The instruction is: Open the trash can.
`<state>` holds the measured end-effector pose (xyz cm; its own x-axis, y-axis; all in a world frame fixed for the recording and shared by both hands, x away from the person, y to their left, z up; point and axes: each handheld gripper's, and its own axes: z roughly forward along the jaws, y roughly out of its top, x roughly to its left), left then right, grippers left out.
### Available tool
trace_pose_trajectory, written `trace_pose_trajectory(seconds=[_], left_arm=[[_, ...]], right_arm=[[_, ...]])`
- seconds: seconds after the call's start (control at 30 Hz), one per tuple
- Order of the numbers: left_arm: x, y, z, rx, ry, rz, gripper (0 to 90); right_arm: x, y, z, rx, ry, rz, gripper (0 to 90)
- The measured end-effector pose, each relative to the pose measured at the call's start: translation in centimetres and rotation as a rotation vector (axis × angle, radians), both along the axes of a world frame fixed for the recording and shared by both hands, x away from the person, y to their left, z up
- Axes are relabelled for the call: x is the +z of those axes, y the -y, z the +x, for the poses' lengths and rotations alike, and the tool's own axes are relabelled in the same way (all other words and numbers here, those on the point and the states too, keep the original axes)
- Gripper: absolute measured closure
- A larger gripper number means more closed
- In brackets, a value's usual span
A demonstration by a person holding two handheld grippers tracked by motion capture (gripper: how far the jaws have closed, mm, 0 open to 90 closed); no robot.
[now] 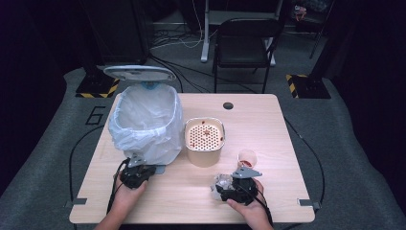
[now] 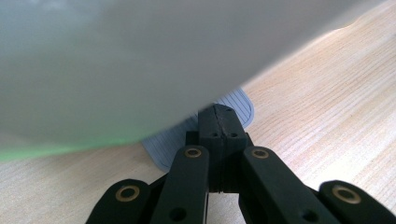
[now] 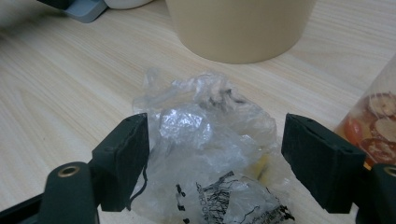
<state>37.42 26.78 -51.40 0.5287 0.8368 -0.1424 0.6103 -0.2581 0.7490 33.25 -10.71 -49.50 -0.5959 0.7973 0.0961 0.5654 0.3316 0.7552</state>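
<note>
Recording lab or test studio, by all signs. Light wooden desk (image 1: pixel 268 129) set alone on grey carpet (image 1: pixel 43 163), dark curtains hung all around. Yellow-black hazard-striped stand bases (image 1: pixel 98 87) seen at both back corners. Cables (image 1: pixel 172 40) strewn over floor behind. Black folding chair (image 1: pixel 243 45) parked beyond desk. Number "6" (image 1: pixel 95 115) marked on carpet at left.
</note>
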Motion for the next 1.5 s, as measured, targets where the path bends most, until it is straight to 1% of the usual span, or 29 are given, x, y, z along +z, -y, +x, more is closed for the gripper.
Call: trace_pose_trajectory(seconds=[0.07,0.17,0.23,0.3,0.33,0.43,0.47,0.5,0.53,0.57,0.6,0.63,0.67,0.7,0.73,0.83,0.87,0.93,0.97,1.0,1.03,1.07,1.1,1.13,1.17,1.2,1.27,1.3,1.5], left_arm=[[0.0,0.0,0.0,-0.003,0.001,0.003,90.0],[0.0,0.0,0.0,-0.004,0.001,0.003,90.0],[0.0,0.0,0.0,-0.003,0.001,0.008,90.0],[0.0,0.0,0.0,-0.005,0.001,0.011,90.0],[0.0,0.0,0.0,-0.007,0.004,0.009,90.0],[0.0,0.0,0.0,-0.007,0.005,0.009,90.0],[0.0,0.0,0.0,-0.007,0.004,0.009,90.0],[0.0,0.0,0.0,-0.007,0.004,0.009,90.0],[0.0,0.0,0.0,-0.007,0.005,0.009,90.0],[0.0,0.0,0.0,-0.006,0.003,0.009,90.0],[0.1,-0.2,0.0,-0.019,0.000,0.037,90.0],[0.1,-0.2,0.0,-0.019,0.000,0.038,90.0],[0.1,-0.2,0.0,-0.019,0.000,0.039,90.0],[0.1,-0.2,0.0,-0.019,0.000,0.039,90.0],[0.1,-0.2,0.0,-0.019,-0.001,0.045,90.0],[0.1,-0.2,0.0,-0.019,0.000,0.041,90.0],[0.1,-0.2,0.0,-0.023,0.001,0.050,90.0],[0.1,-0.2,0.0,-0.020,0.001,0.048,90.0],[0.1,-0.2,0.0,-0.020,0.001,0.048,90.0],[0.1,-0.2,0.0,-0.019,0.000,0.047,90.0],[0.1,-0.2,0.0,-0.021,0.003,0.051,90.0],[0.1,-0.2,0.0,-0.019,0.001,0.048,90.0],[0.1,-0.2,0.0,-0.018,0.000,0.047,90.0],[0.1,-0.2,0.0,-0.022,0.002,0.050,90.0],[0.1,-0.2,0.0,-0.022,0.002,0.050,90.0],[0.1,-0.2,0.0,-0.022,0.002,0.050,90.0],[0.1,-0.2,0.0,-0.022,0.003,0.053,90.0],[0.1,-0.1,0.0,-0.020,0.007,0.046,90.0],[0.1,-0.1,0.0,-0.019,0.010,0.059,90.0]], right_arm=[[-0.1,0.0,0.0,-0.003,-0.001,-0.004,23.0],[-0.6,-0.3,0.0,0.006,-0.016,-0.013,23.2],[-0.8,-0.3,0.0,0.015,-0.009,-0.030,23.3],[-0.9,-0.4,0.0,0.014,-0.019,-0.023,23.4],[-1.0,-0.4,0.0,0.013,-0.019,-0.033,23.6],[-1.2,-0.6,-0.1,0.013,-0.029,-0.035,24.4],[-1.5,-0.8,-0.1,0.037,-0.031,-0.050,27.6],[-1.5,-0.8,-0.1,0.037,-0.031,-0.050,27.6],[-1.6,-0.9,-0.1,0.039,-0.029,-0.067,27.7],[-1.8,-1.1,-0.1,0.057,-0.030,-0.083,31.4],[-1.8,-1.1,-0.2,0.057,-0.035,-0.082,32.7],[-1.8,-1.2,-0.1,0.064,-0.025,-0.096,34.9],[-1.8,-1.3,-0.1,0.065,-0.025,-0.090,37.6],[-1.8,-1.3,-0.1,0.065,-0.025,-0.090,37.6],[-1.8,-1.4,-0.2,0.088,-0.026,-0.093,46.0],[-1.6,-1.6,-0.3,0.111,-0.017,-0.111,57.8],[-1.5,-1.6,-0.3,0.128,-0.006,-0.117,62.9],[-1.2,-1.7,-0.3,0.129,0.003,-0.108,70.3],[-1.2,-1.7,-0.3,0.129,0.003,-0.108,70.3],[-1.0,-1.6,-0.3,0.140,0.001,-0.105,73.0],[-0.8,-1.6,-0.2,0.140,0.001,-0.074,74.9],[-0.5,-1.5,-0.2,0.149,0.002,-0.058,75.9],[-0.3,-1.5,-0.3,0.147,-0.001,-0.045,76.3],[0.0,-1.6,-0.4,0.154,0.016,-0.040,76.7],[0.0,-1.6,-0.4,0.154,0.016,-0.040,76.7],[0.4,-1.6,-0.5,0.160,0.018,-0.028,77.0],[0.5,-1.6,-0.5,0.165,0.024,-0.035,77.0],[0.8,-1.6,-0.5,0.174,0.013,-0.029,77.0],[1.8,-1.5,-0.6,0.192,0.002,-0.021,77.0]])
